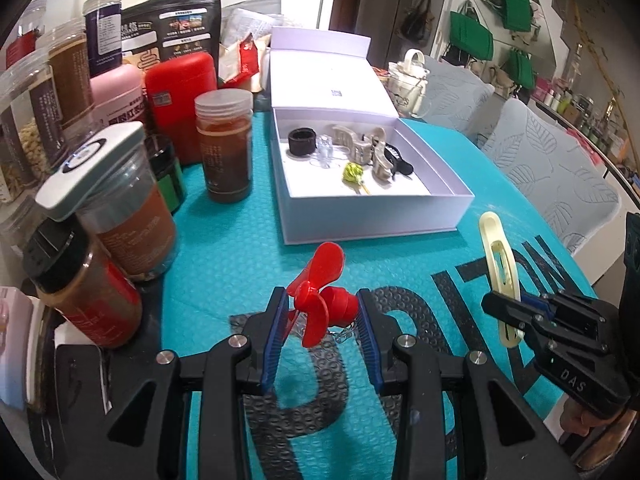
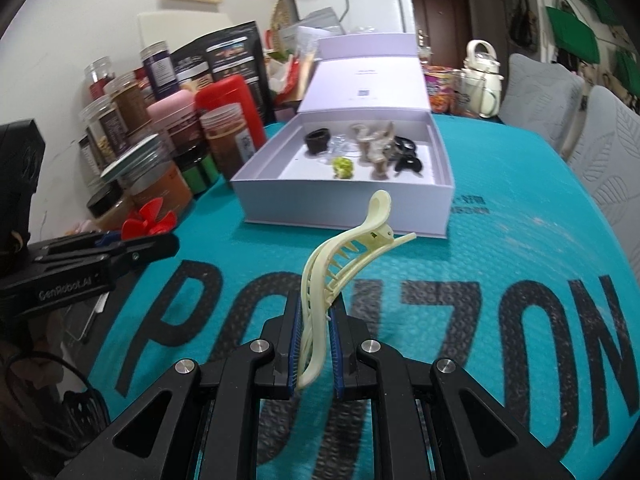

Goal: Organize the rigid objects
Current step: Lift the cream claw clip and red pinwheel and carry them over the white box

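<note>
From the left wrist, the white box (image 1: 372, 204) lay open on the teal mat (image 1: 224, 240), holding a black ring (image 1: 302, 141), beige claw clips (image 1: 360, 144), a clear piece too faint to name and a small green thing (image 1: 352, 171). The left gripper (image 1: 323, 312) pinched a red propeller (image 1: 320, 294) over the mat, short of the box.

From the right wrist, the right gripper (image 2: 316, 336) was clamped on a cream hair clip (image 2: 344, 256), also short of the box (image 2: 344, 208). Jars (image 2: 168, 176) crowded the left, their labels blurred.
</note>
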